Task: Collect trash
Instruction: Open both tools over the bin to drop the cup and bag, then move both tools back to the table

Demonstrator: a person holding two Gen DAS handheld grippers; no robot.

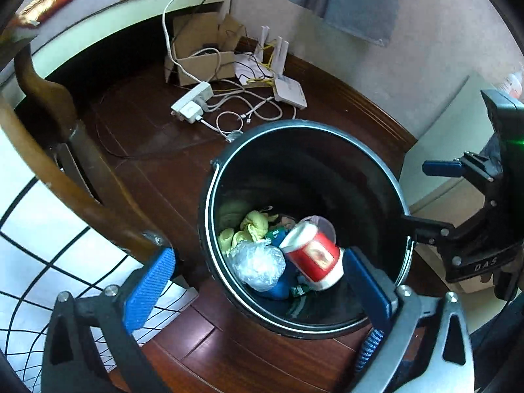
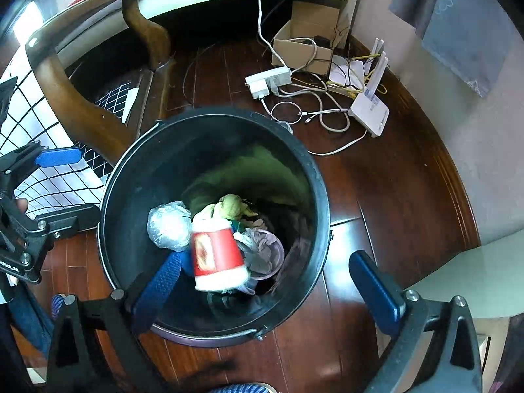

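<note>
Cup (image 1: pixel 312 255) lies tilted in the bin (image 1: pixel 209 196) just ahead of and below both wide, empty jaws, left gripper (image 1: pixel 258 281) and right gripper (image 2: pixel 265 285) about equally near.

— Left claw (image 1: pixel 258 281): black frame arms, silver bolts at the pivots, blue ribbed pads (image 1: pixel 149 290).
— Right claw (image 2: pixel 265 290): same black arms, same bolts, blue pads (image 2: pixel 376 291).
— White "DAS" lettering on the right one's black body, seen from the left camera.
</note>
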